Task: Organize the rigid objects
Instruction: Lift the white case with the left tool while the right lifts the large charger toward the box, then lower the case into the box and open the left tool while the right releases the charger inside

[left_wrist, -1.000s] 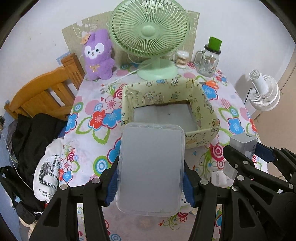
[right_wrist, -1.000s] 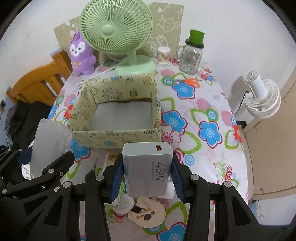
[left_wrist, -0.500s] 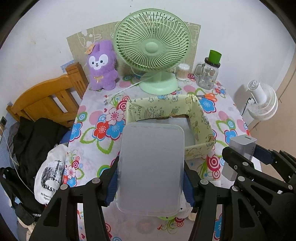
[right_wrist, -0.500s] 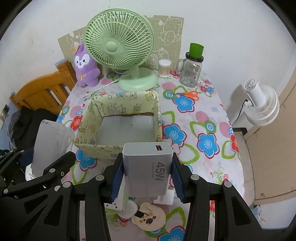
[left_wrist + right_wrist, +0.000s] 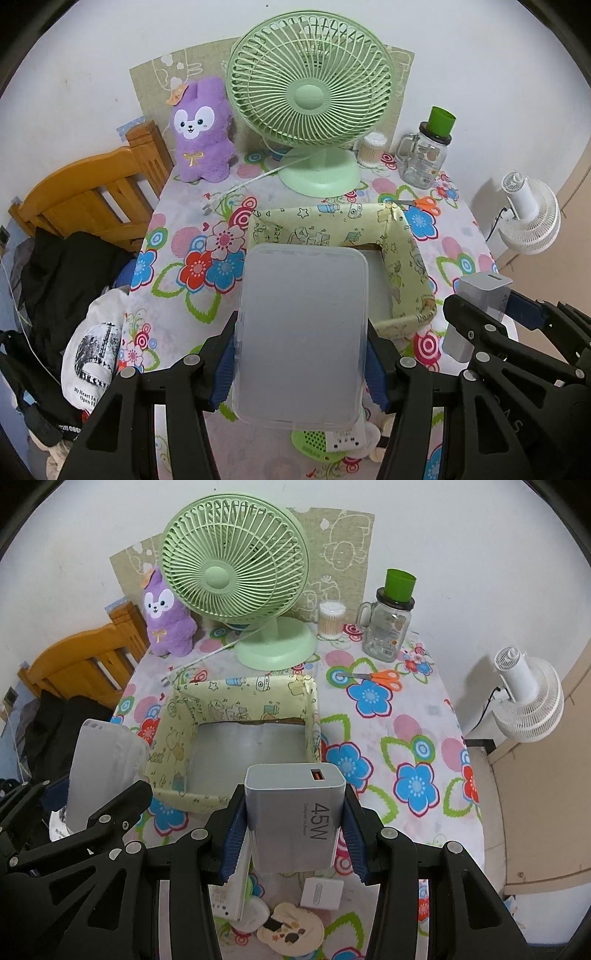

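Observation:
My left gripper is shut on a frosted translucent plastic box, held above the table in front of the yellow cartoon-print cardboard box. That plastic box also shows at the left of the right wrist view. My right gripper is shut on a grey 45W charger, raised just before the open cardboard box, whose inside looks bare. In the left wrist view the charger appears at the right edge.
A green desk fan, purple plush, glass jar with green lid, cotton-swab pot and orange scissors stand at the back. Small items, a white adapter among them, lie below the grippers. A wooden chair stands left, a white fan right.
Both grippers have lifted and drawn back from the cardboard box with their loads still held; the table objects look smaller and farther away.

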`<state>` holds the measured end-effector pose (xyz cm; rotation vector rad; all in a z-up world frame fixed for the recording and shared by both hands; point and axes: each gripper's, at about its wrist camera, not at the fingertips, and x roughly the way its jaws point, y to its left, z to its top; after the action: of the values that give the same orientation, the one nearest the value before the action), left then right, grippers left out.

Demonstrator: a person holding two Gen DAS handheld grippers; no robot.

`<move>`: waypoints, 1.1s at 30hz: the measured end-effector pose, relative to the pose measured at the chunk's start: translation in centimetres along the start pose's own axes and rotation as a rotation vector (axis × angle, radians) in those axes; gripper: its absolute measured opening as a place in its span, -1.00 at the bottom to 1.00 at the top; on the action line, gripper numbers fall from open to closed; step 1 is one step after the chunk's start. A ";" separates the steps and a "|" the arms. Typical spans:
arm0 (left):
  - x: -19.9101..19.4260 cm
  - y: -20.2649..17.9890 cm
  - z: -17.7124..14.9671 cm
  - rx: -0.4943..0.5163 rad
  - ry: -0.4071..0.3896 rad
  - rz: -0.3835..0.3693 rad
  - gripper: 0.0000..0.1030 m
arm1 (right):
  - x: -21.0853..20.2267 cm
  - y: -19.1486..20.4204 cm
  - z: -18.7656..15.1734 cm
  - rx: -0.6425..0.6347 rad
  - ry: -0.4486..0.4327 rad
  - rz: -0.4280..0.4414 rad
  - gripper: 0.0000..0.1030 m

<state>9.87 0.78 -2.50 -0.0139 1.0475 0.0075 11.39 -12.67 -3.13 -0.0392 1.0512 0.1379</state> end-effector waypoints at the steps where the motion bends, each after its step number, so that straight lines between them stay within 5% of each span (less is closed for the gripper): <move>1: 0.2 0.0 0.2 -0.001 0.001 0.001 0.17 | 0.3 0.0 0.3 0.000 0.003 0.001 -0.03; 22: 6.5 1.5 4.0 -0.026 0.042 -0.020 0.17 | 6.8 0.5 4.8 0.010 0.077 0.003 -0.03; 33: 9.9 1.7 3.4 -0.014 0.112 -0.039 0.17 | 10.3 0.5 4.1 0.012 0.180 -0.005 -0.02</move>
<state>17.68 2.50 -9.37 -0.0480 1.1588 -0.0219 19.89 -10.81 -10.01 -0.0437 1.2316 0.1251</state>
